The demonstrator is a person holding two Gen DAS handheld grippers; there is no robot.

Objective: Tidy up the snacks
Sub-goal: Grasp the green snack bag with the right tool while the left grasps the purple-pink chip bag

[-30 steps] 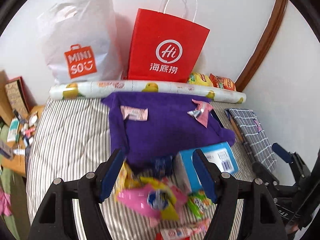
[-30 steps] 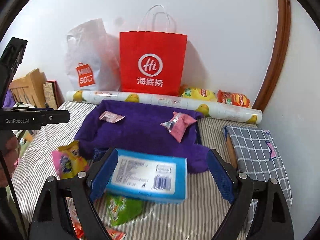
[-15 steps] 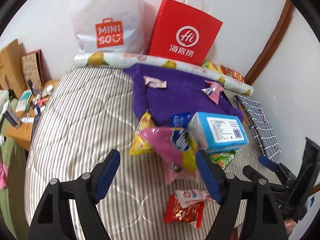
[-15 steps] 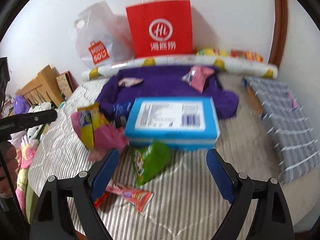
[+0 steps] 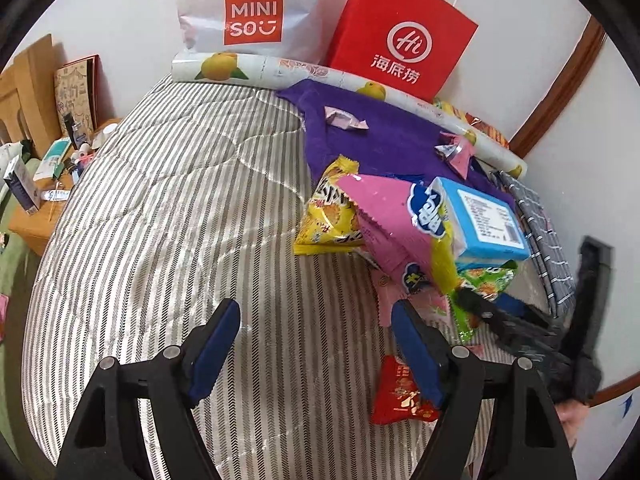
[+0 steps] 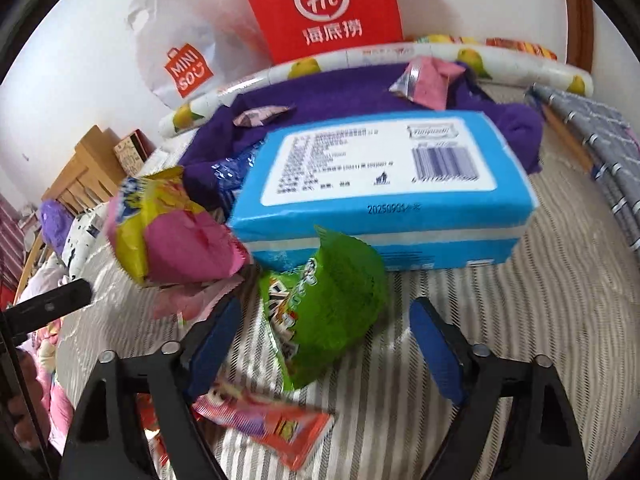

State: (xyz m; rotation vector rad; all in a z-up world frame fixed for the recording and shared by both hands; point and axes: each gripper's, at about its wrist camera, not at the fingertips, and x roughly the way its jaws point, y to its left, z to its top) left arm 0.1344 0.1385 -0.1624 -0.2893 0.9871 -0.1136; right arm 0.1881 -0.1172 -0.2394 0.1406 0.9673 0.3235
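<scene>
A pile of snacks lies on the striped bed. A blue box (image 6: pixel 384 184) sits at its middle, also in the left wrist view (image 5: pixel 486 216). A green packet (image 6: pixel 328 304) leans on its front. A pink and yellow bag (image 6: pixel 172 232) lies left of it, also in the left wrist view (image 5: pixel 400 228), beside a yellow packet (image 5: pixel 330 212). A red packet (image 5: pixel 400 392) and a red-orange packet (image 6: pixel 272 420) lie nearer. My right gripper (image 6: pixel 324 344) is open, its jaws on either side of the green packet. My left gripper (image 5: pixel 316 344) is open and empty over bare bedding.
A purple cloth (image 5: pixel 372 136) with small pink wrappers (image 5: pixel 344 118) lies behind the pile. A red paper bag (image 5: pixel 404 36), a white Miniso bag (image 5: pixel 252 8) and a fruit-print roll (image 5: pixel 280 70) stand by the wall. A checked cloth (image 6: pixel 592 128) lies right. A cluttered nightstand (image 5: pixel 44 184) stands left.
Both grippers have pulled back and tilted down. The right one now hangs low over the green packet. The left view has swung left, so the pile sits to its right.
</scene>
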